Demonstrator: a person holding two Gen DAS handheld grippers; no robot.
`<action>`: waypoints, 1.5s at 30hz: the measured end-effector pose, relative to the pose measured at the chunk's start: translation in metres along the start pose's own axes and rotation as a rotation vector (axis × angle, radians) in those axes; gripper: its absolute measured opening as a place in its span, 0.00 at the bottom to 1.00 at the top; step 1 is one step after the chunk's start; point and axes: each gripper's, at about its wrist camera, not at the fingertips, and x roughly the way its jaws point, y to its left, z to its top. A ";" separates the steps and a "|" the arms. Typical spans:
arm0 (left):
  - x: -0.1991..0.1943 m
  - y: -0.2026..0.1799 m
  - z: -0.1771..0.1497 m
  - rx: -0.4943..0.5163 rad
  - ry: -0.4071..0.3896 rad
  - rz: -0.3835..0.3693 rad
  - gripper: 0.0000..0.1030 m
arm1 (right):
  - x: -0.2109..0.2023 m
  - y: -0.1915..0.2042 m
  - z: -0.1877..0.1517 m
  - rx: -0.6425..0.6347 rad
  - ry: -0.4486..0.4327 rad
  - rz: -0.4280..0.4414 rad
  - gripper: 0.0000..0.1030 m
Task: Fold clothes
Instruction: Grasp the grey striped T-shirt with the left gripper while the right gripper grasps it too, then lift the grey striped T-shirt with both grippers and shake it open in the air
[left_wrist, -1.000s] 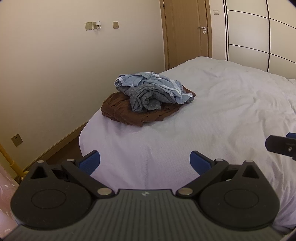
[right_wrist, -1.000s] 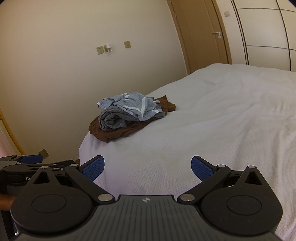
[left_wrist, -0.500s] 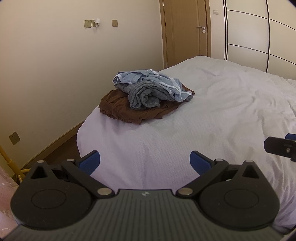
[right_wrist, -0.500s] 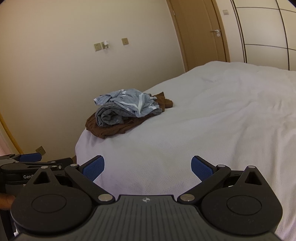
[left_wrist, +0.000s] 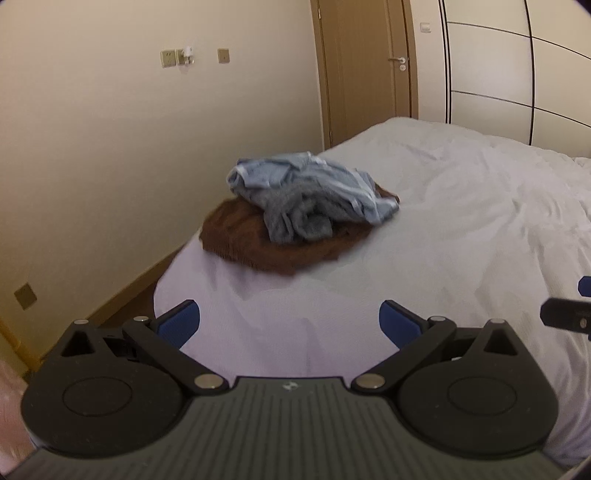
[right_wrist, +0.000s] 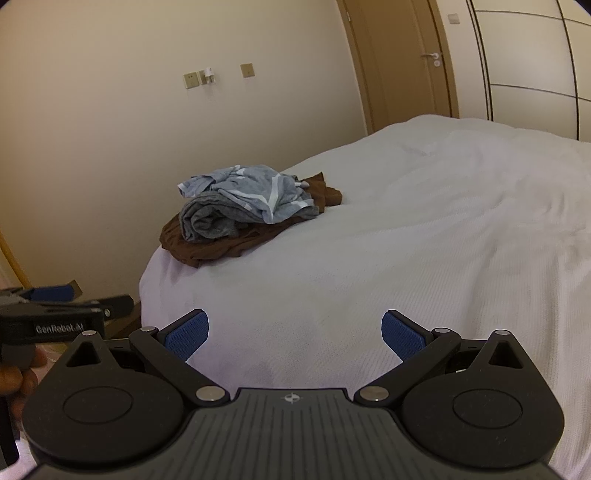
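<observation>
A heap of clothes lies near the left corner of a white bed (left_wrist: 461, 229) (right_wrist: 424, 258). On top is a crumpled light-blue garment with white stripes (left_wrist: 325, 181) (right_wrist: 258, 188), beside a rolled grey garment (left_wrist: 299, 218) (right_wrist: 207, 219), both resting on a brown garment (left_wrist: 266, 243) (right_wrist: 221, 245). My left gripper (left_wrist: 290, 325) stands open, well short of the heap, over the bed's near edge. My right gripper (right_wrist: 293, 334) is open too, further right, nothing between its blue pads (right_wrist: 400, 334).
A beige wall (left_wrist: 110, 147) with sockets runs along the bed's left side, leaving a narrow strip of wooden floor (left_wrist: 125, 302). A wooden door (left_wrist: 365, 66) and panelled wardrobe (left_wrist: 517, 74) stand behind. A hand (right_wrist: 14, 376) holds the left gripper's handle.
Both grippers have drifted a little closer to the bed; the clothes heap sits lower and larger in the left wrist view. The clothes themselves have not moved.
</observation>
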 end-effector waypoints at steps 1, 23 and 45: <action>0.005 0.003 0.006 0.007 -0.015 0.004 0.99 | 0.004 -0.001 0.003 -0.007 0.000 -0.003 1.00; 0.242 0.050 0.124 0.273 -0.008 -0.124 0.57 | 0.220 -0.009 0.124 -0.190 -0.115 0.262 0.83; 0.046 -0.036 0.195 0.302 -0.511 -0.421 0.06 | 0.091 -0.061 0.182 -0.133 -0.393 0.174 0.04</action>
